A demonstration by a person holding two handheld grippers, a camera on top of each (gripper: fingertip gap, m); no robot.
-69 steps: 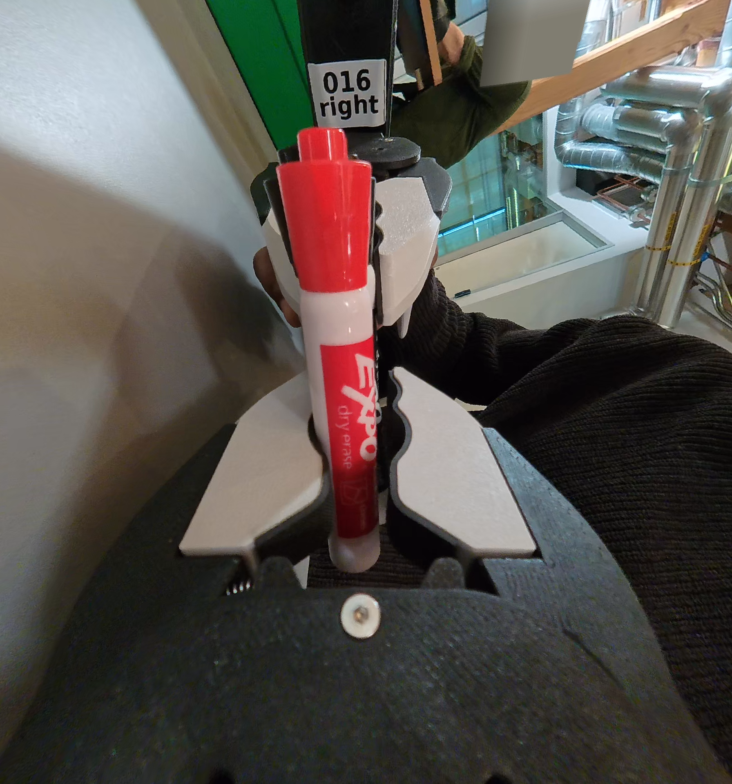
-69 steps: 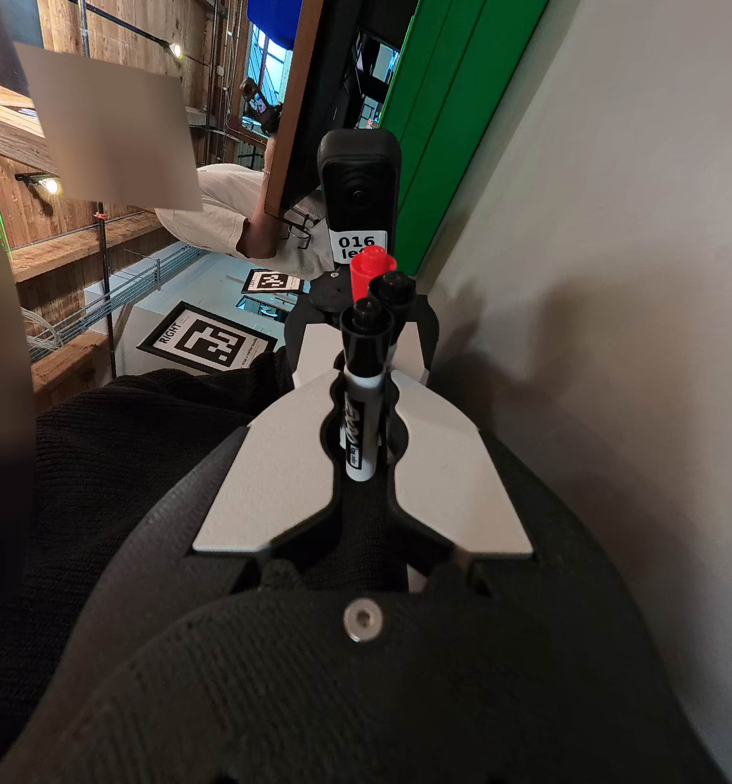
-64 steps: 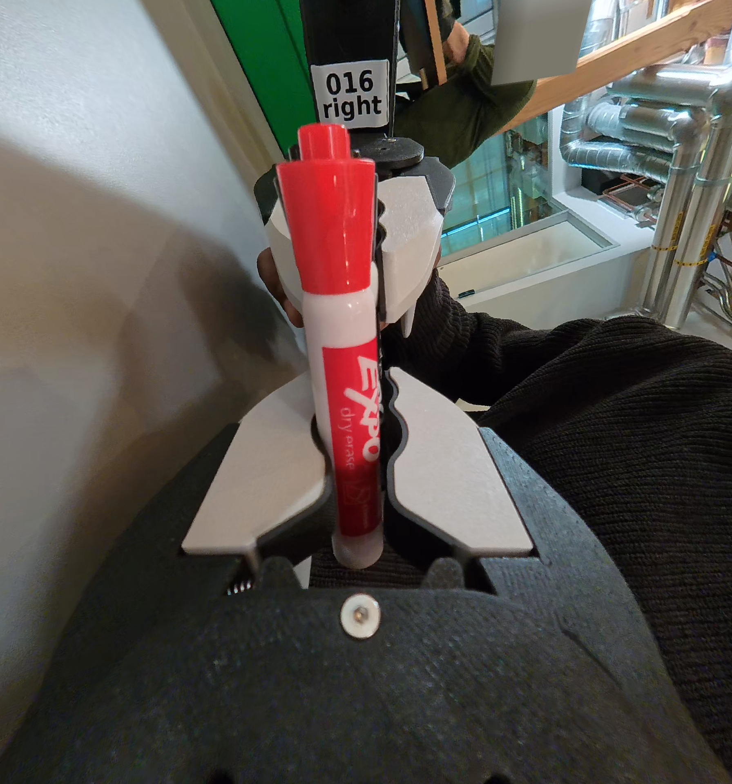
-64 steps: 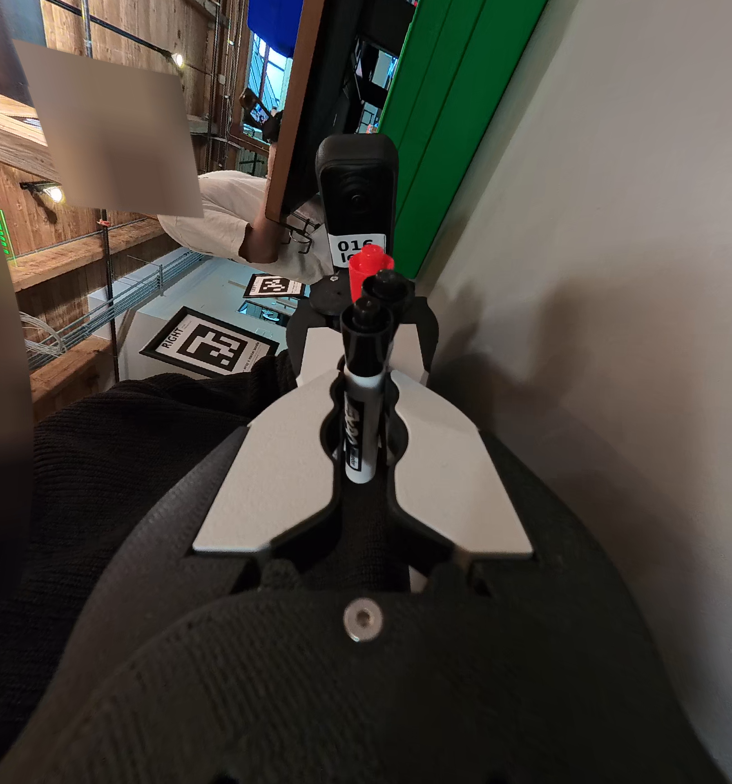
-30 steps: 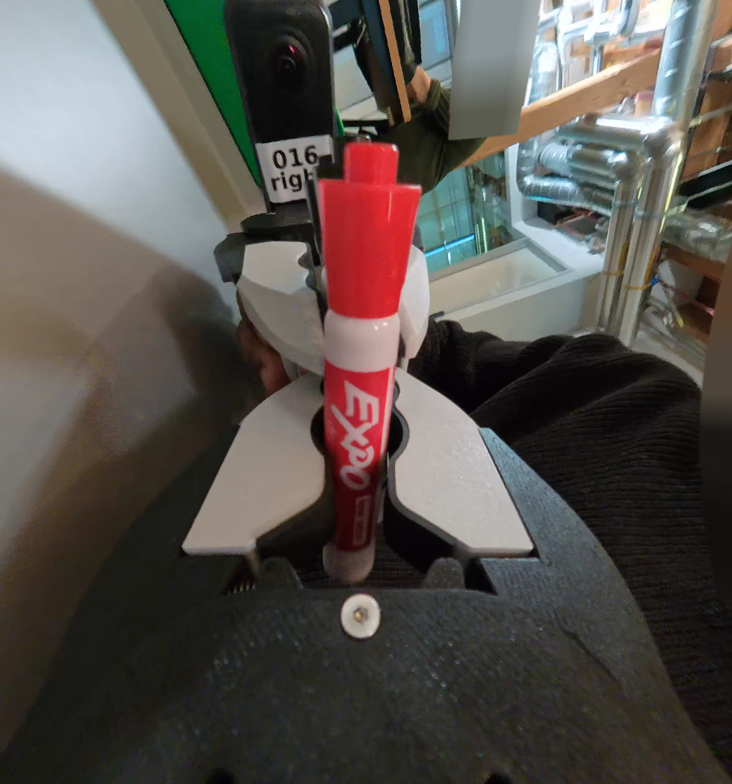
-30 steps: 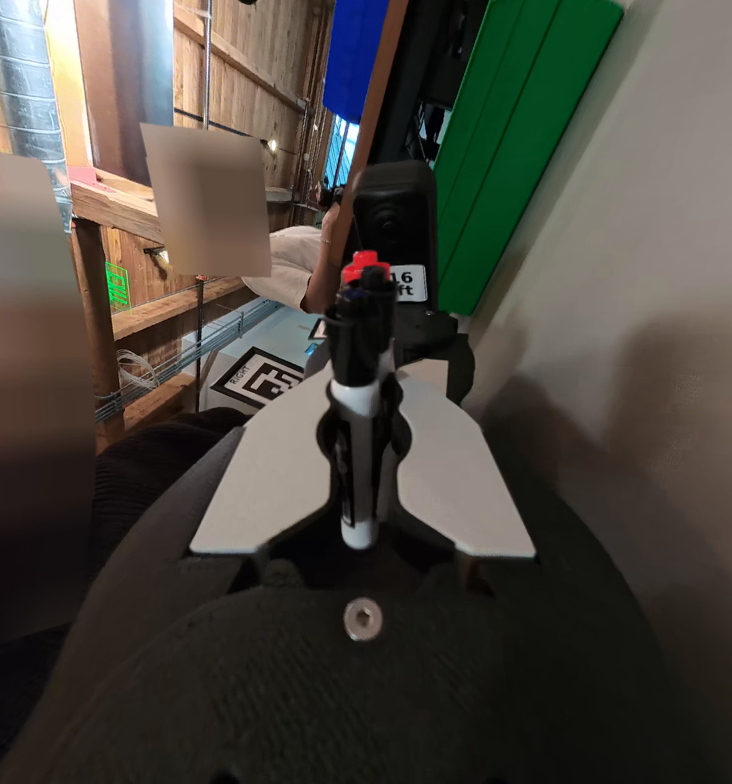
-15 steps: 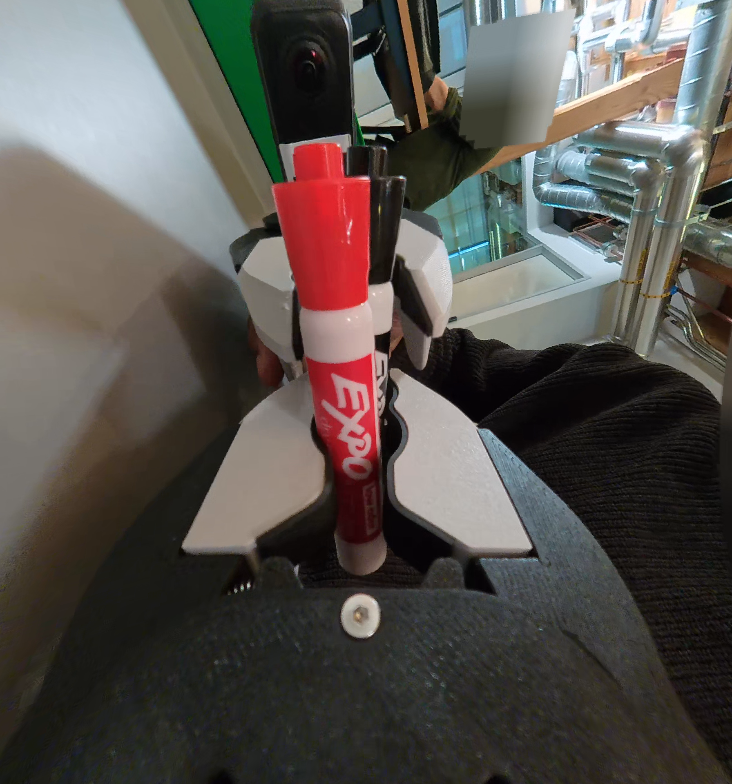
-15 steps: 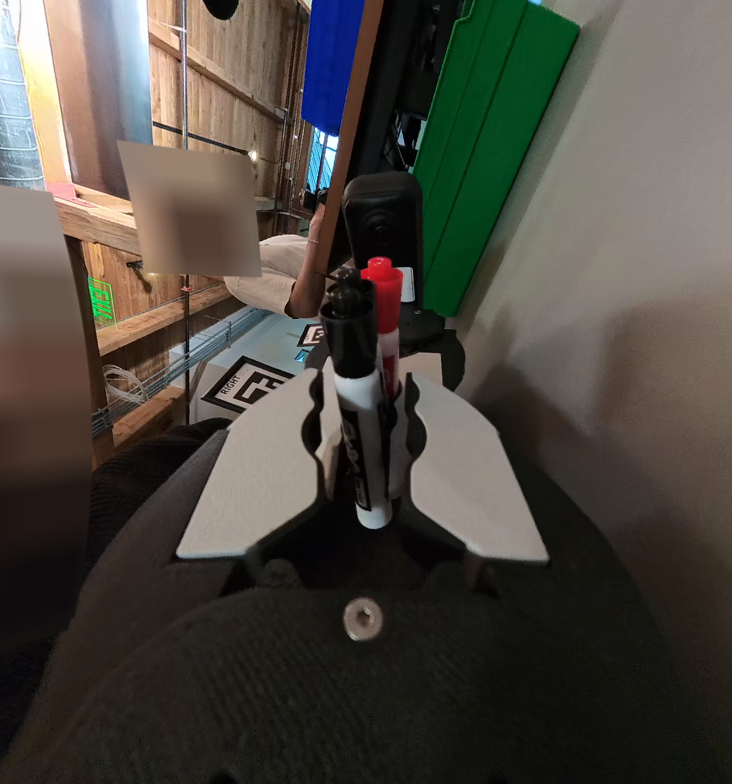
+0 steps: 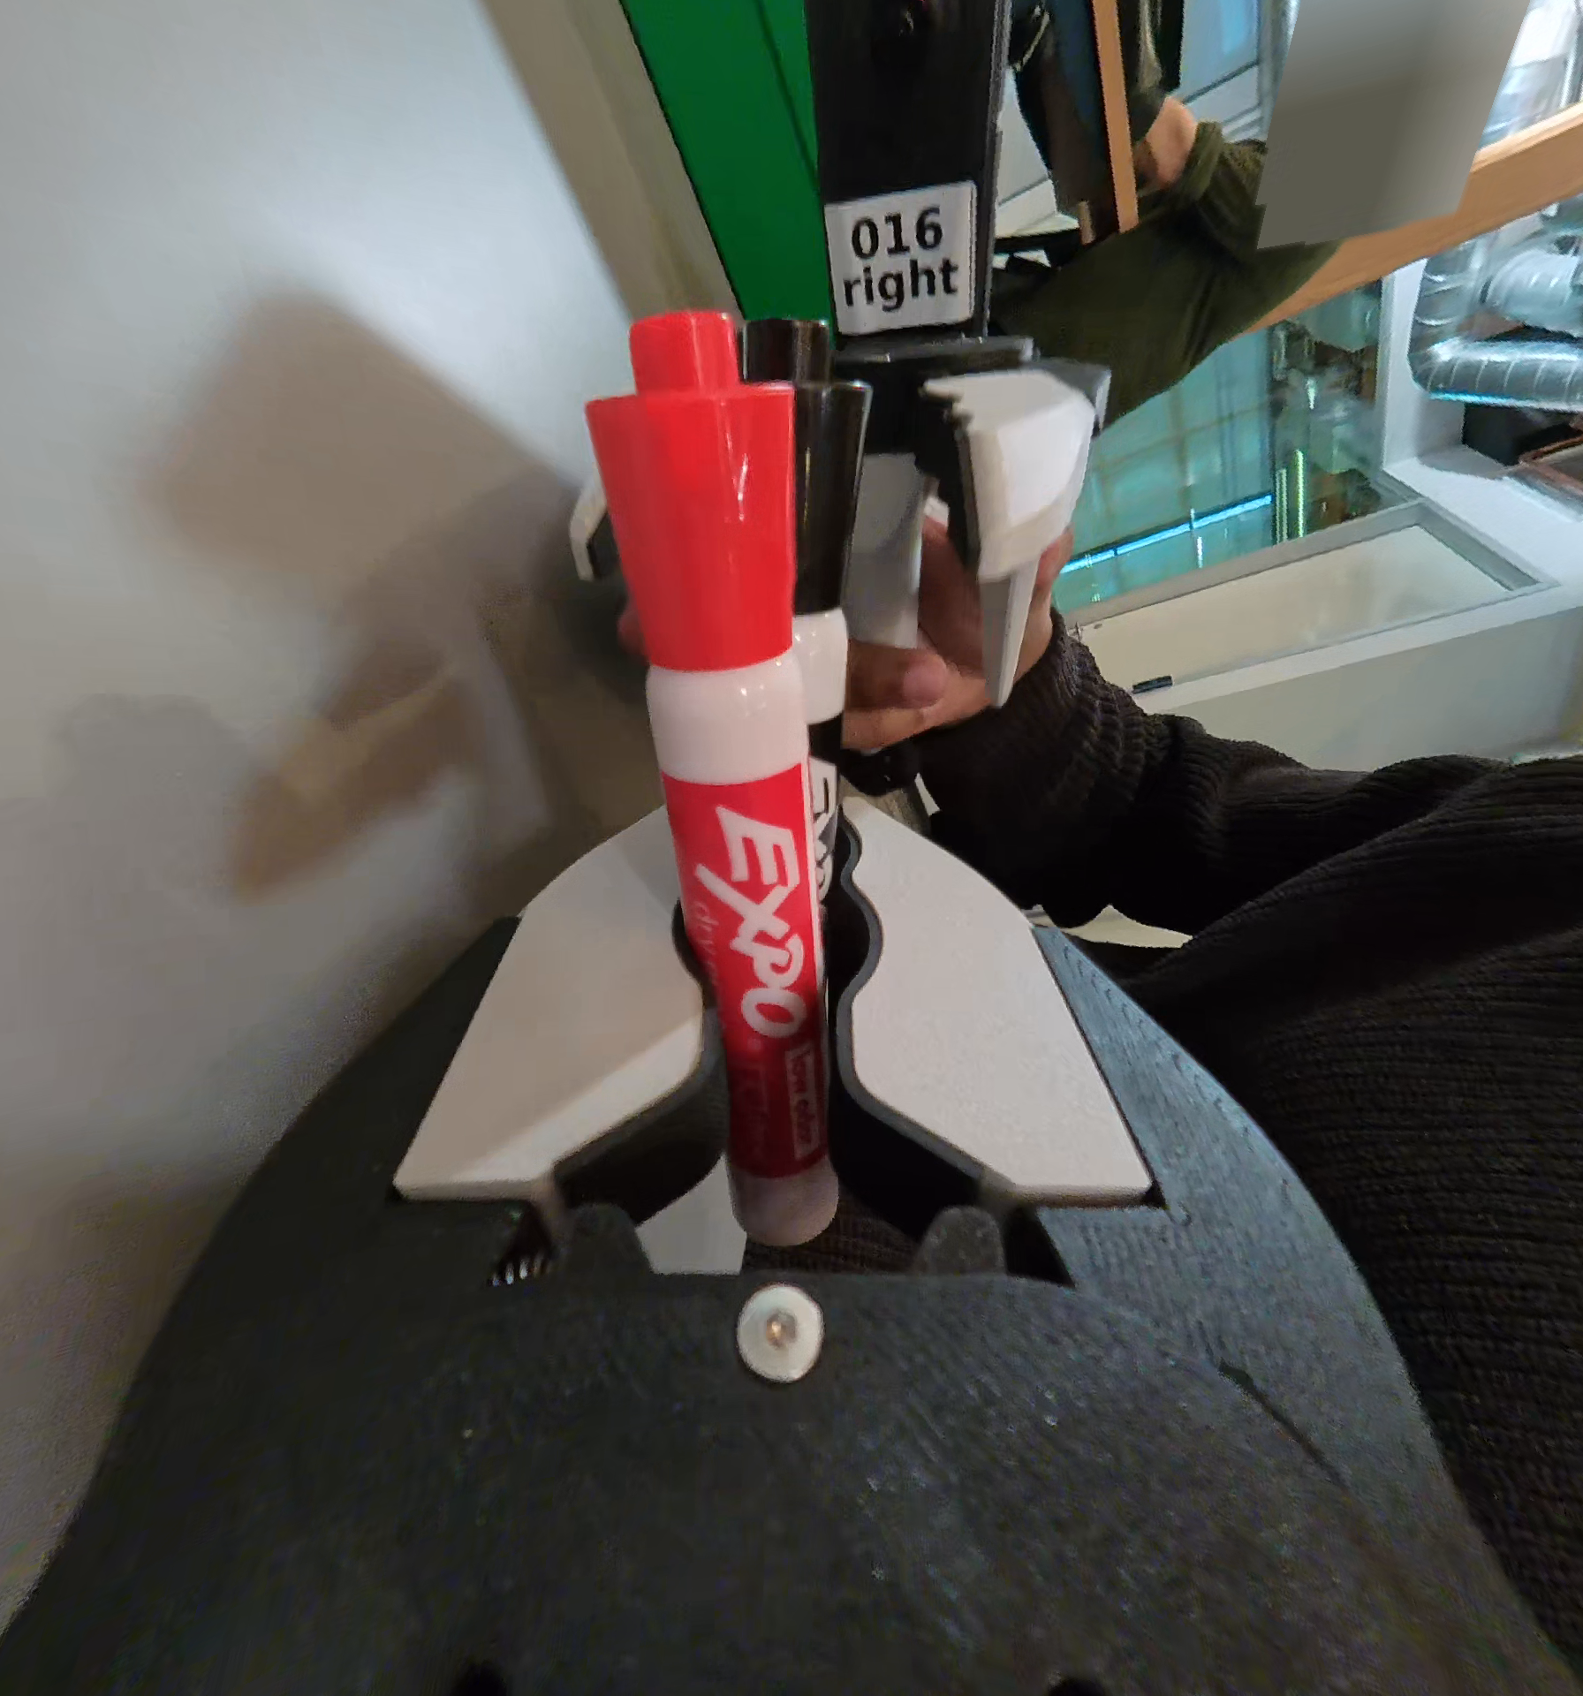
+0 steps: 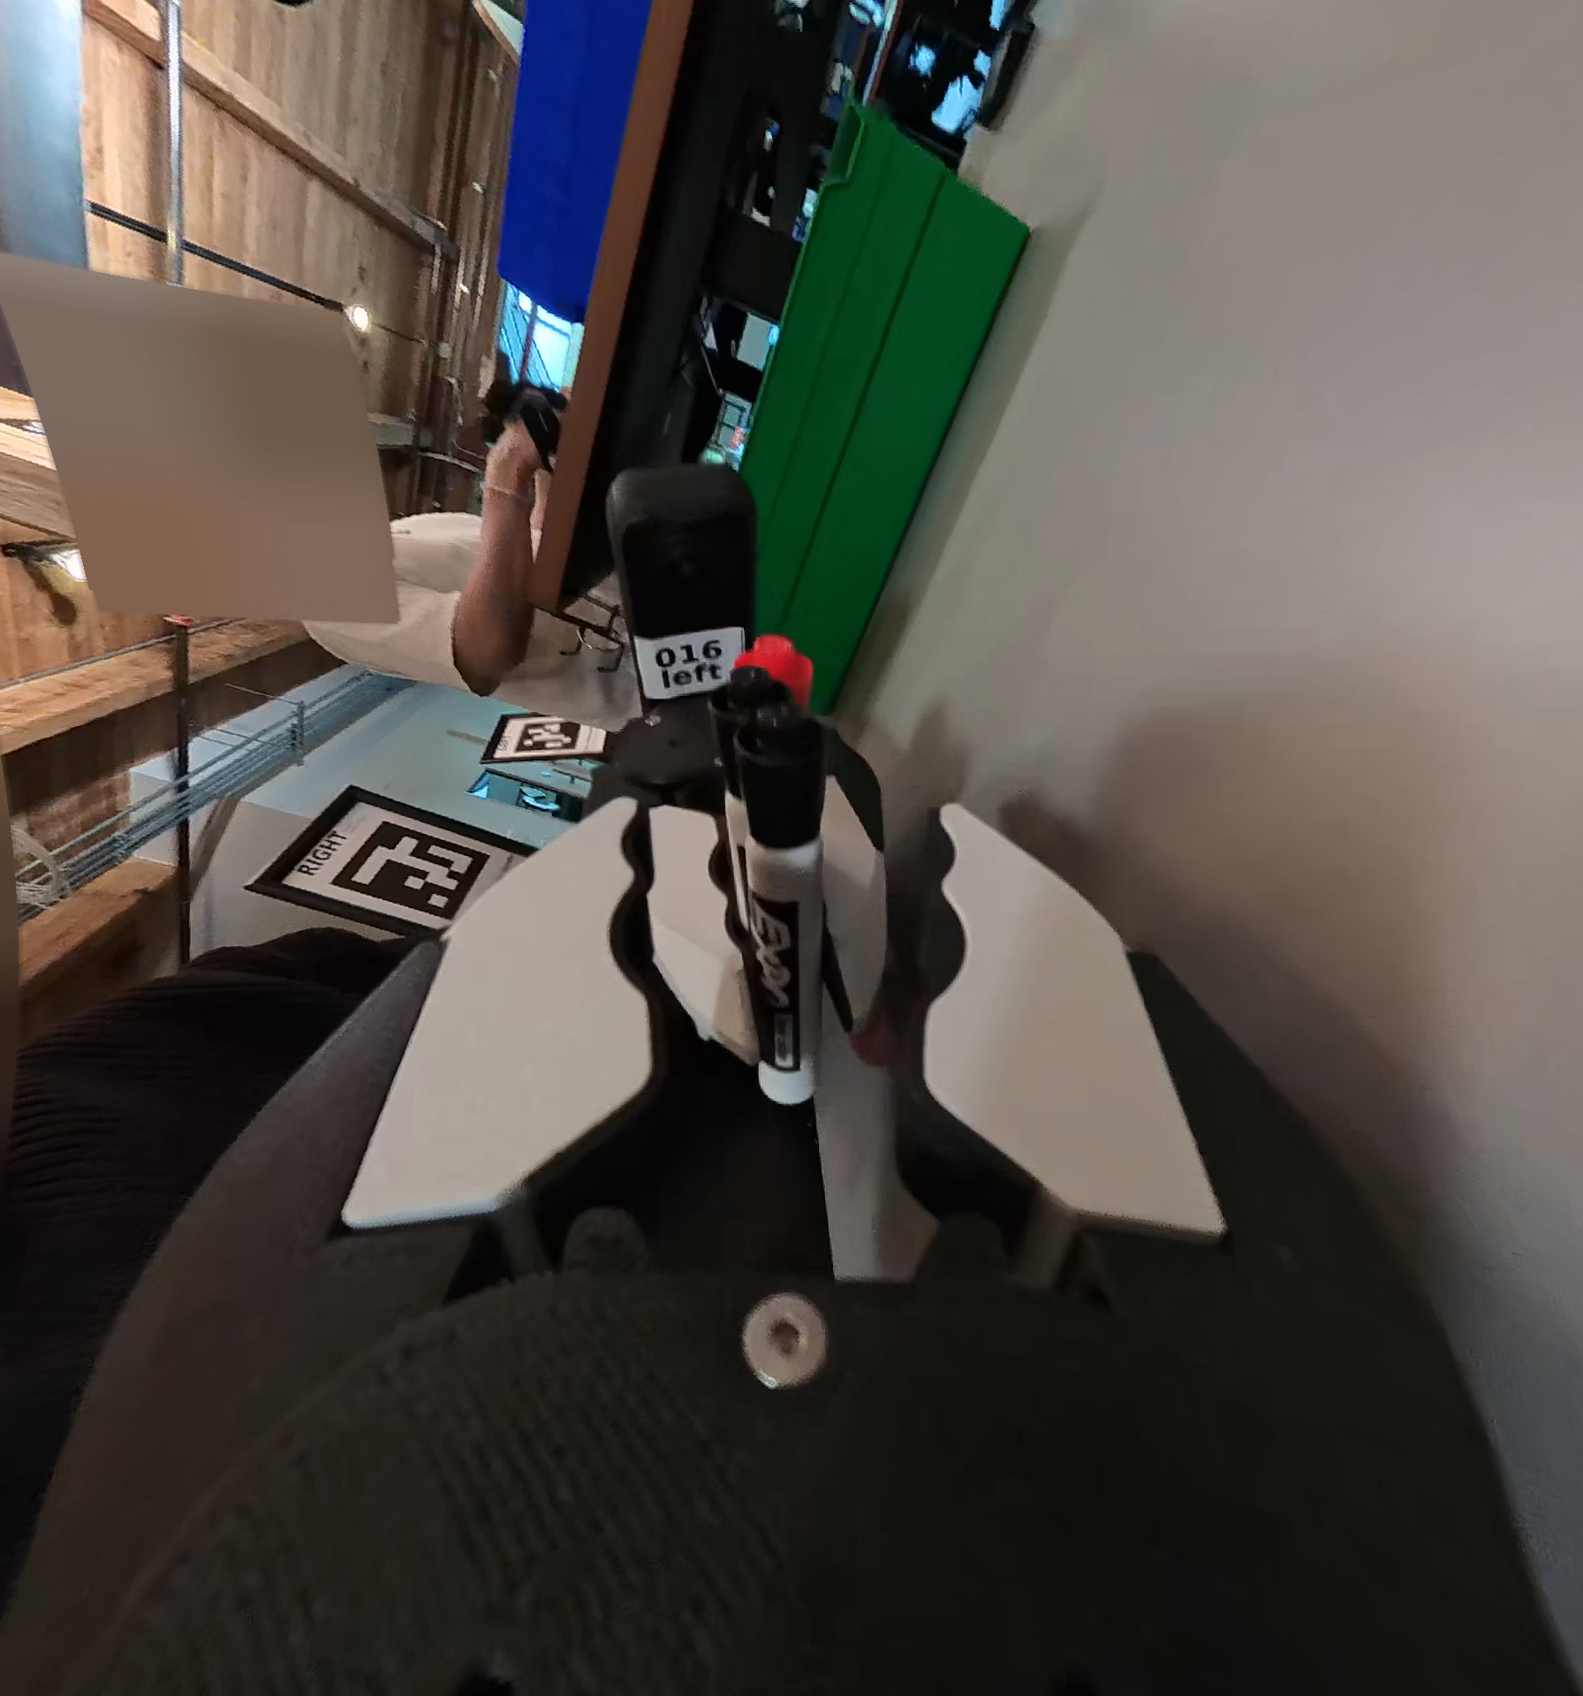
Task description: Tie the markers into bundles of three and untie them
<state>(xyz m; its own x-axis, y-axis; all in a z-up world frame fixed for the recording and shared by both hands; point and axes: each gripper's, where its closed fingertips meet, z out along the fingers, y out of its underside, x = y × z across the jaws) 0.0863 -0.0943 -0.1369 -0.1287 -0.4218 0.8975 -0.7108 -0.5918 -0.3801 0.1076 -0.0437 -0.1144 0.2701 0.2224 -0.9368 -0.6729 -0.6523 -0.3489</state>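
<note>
left gripper (image 9: 774, 964) clamped on red marker (image 9: 724, 697) and black markers (image 10: 777, 881), right gripper (image 10: 783, 927) spread apart, pale grey tabletop (image 9: 173, 551), green panel (image 10: 870, 367), wood-clad wall (image 10: 265, 184), metal ducts (image 9: 1540, 303)

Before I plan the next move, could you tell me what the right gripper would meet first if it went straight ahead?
Most likely the black marker standing between the open right gripper; just beyond sits the left gripper holding the bundle, though depth is unclear.

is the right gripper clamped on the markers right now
No, in the right wrist view the right gripper has its jaws spread wide, with clear gaps on both sides of the black marker, which the left gripper grips.
</note>
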